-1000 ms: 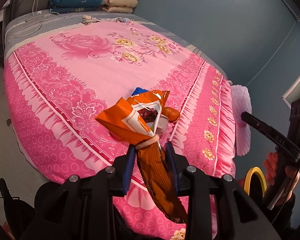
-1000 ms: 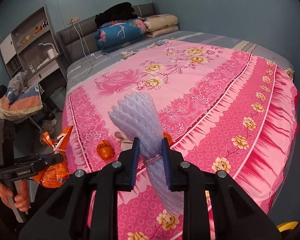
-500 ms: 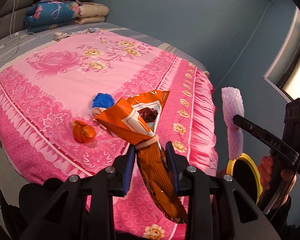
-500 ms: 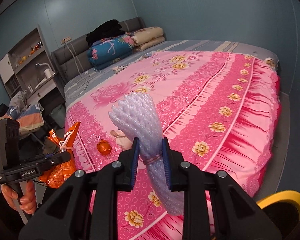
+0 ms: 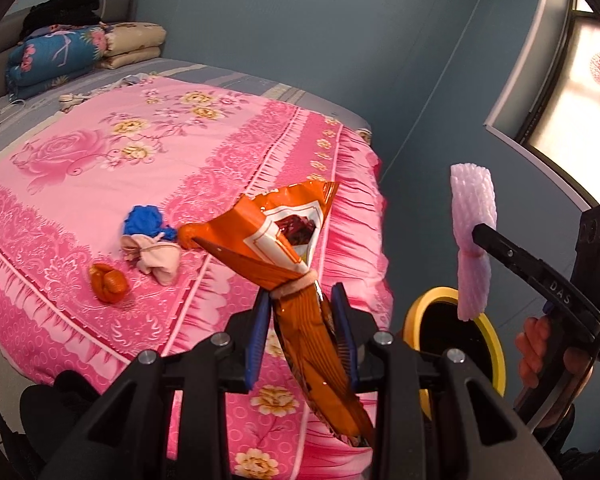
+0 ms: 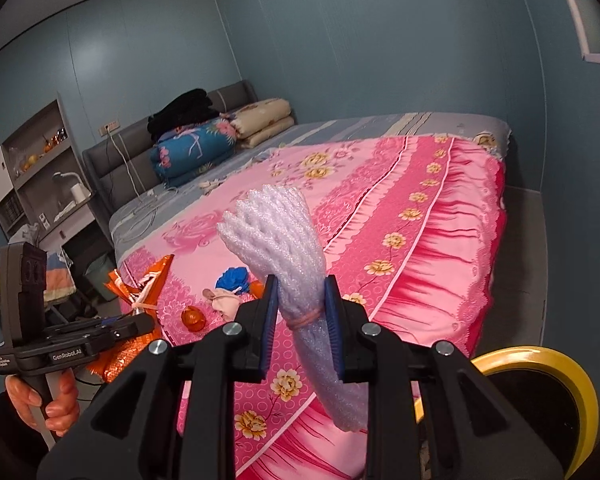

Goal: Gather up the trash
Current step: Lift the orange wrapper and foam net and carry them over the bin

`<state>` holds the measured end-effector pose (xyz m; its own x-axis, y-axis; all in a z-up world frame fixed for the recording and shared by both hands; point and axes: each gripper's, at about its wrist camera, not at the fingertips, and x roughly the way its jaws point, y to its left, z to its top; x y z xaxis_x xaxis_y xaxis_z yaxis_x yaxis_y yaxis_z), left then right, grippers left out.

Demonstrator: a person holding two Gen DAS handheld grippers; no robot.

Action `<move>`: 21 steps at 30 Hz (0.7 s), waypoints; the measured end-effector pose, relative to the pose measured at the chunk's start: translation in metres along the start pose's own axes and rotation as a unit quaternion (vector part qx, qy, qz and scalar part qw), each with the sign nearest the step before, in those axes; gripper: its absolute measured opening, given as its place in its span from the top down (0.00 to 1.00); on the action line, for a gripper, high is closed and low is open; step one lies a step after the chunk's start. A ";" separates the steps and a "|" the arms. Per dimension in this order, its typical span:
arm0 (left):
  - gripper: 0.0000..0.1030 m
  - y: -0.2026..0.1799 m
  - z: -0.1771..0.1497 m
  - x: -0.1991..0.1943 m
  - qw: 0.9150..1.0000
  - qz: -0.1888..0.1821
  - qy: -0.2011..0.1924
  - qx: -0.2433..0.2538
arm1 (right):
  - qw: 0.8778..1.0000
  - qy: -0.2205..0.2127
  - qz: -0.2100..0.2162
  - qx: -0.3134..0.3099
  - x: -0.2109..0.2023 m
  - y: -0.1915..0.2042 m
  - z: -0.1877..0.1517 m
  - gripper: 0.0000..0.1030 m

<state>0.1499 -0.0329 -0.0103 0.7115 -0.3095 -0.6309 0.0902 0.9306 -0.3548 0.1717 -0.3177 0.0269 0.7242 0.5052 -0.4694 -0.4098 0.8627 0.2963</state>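
L gripper (image 5: 300, 328), marked "GenRobot.AI": fingers clamp orange snack bag (image 5: 284, 240). R gripper (image 6: 300, 320), marked "DAS": fingers clamp foam net (image 6: 276, 236).

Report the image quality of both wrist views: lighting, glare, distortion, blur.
Left wrist view: strong fisheye bending, dark corners, window blown out to white, glossy highlights on the orange snack bag, which is sharp. Right wrist view: same curved walls and dark corners, even dim indoor light, foam net sharp, no overexposed patch.
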 end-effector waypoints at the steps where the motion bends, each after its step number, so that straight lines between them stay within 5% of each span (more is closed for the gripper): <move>1: 0.72 -0.004 0.000 0.001 1.000 -0.003 0.002 0.003 | 1.000 -0.003 -0.002 0.002 -0.003 -0.002 0.001 0.78; 21: 0.72 -0.107 0.010 0.042 0.994 -0.076 0.021 0.069 | 0.990 -0.089 -0.087 0.067 -0.088 -0.061 -0.002 0.78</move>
<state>0.1769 -0.1431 0.0083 0.6526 -0.4546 -0.6062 0.2921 0.8891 -0.3524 0.1317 -0.4144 0.0481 0.8687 0.3269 -0.3721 -0.2015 0.9195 0.3376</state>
